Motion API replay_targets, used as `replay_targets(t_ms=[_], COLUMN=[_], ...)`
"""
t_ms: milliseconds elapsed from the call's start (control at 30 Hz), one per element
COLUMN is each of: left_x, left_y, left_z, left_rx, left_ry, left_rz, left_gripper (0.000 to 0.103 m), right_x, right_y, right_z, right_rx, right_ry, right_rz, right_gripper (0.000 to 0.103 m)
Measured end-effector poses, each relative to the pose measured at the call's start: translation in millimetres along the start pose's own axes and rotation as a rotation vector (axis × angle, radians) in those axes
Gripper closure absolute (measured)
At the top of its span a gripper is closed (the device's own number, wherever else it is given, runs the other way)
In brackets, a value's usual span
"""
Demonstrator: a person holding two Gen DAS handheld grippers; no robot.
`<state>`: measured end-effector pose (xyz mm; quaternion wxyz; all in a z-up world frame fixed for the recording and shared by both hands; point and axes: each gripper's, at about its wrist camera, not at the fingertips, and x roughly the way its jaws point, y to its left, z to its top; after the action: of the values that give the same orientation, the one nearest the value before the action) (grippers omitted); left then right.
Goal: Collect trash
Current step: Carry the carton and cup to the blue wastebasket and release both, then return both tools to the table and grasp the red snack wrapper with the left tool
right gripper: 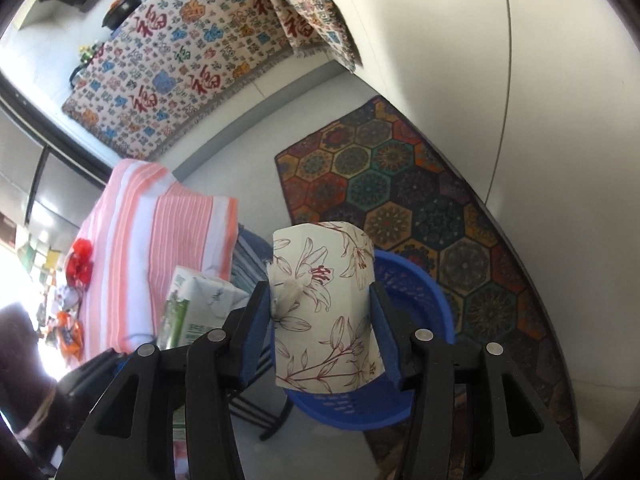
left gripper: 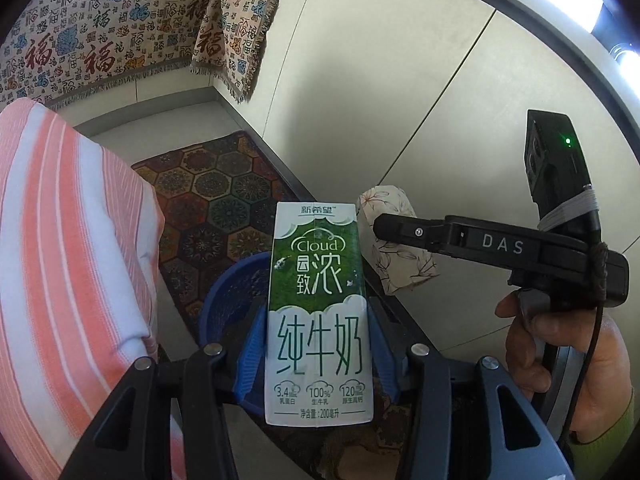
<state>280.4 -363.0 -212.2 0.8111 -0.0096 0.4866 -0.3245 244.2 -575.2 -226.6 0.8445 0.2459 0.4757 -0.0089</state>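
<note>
Closest in the left wrist view, the left gripper (left gripper: pixel 318 344) clamps a green and white milk carton (left gripper: pixel 318 312) between its blue pads, the carton standing upright with its printed face to the camera. Just behind and below the carton sits the blue basket (left gripper: pixel 228 292), on the floor at the edge of a hexagon-patterned rug (left gripper: pixel 224 188). In the right wrist view the right gripper (right gripper: pixel 322 328) grips a roll wrapped in flower-printed paper (right gripper: pixel 324 300), pads pressed against both its sides, and the roll hangs above the same basket (right gripper: pixel 420 284), whose rim shows to its right and beneath it. The left view also shows the right gripper from the side (left gripper: pixel 404 232) with the person's hand (left gripper: pixel 560 352) on its handle. To the left stands a piece of furniture draped in a pink and white striped cloth (right gripper: pixel 160 232). Farther off, a cream throw with red characters (right gripper: pixel 168 72) covers a sofa against the wall.
</note>
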Motion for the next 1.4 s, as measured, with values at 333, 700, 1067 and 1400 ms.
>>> replay_targets(t_ms=[333, 700, 1067, 1400], left_x=[1, -124, -229, -281], left_y=[2, 26, 123, 211], left_z=[2, -61, -170, -233], left_rx=[0.006, -0.009, -0.197, -0.428], left_ry=[-0.041, -0.176, -0.207, -0.206], left_rz=[0.025, 0.135, 0.487, 0.634], left_gripper=[0.035, 0.034, 0.034, 0.034], right_x=[-17, -43, -30, 27], right_y=[-7, 69, 244, 341], right_z=[5, -17, -126, -209], right_rx=[0.035, -0.249, -0.658, -0.933], right_ry=[-0.085, -0.224, -0.160, -0.027], right_rz=[0.007, -0.082, 0.136, 0.113], right_gripper=[0.035, 0.024, 0.017, 0.017])
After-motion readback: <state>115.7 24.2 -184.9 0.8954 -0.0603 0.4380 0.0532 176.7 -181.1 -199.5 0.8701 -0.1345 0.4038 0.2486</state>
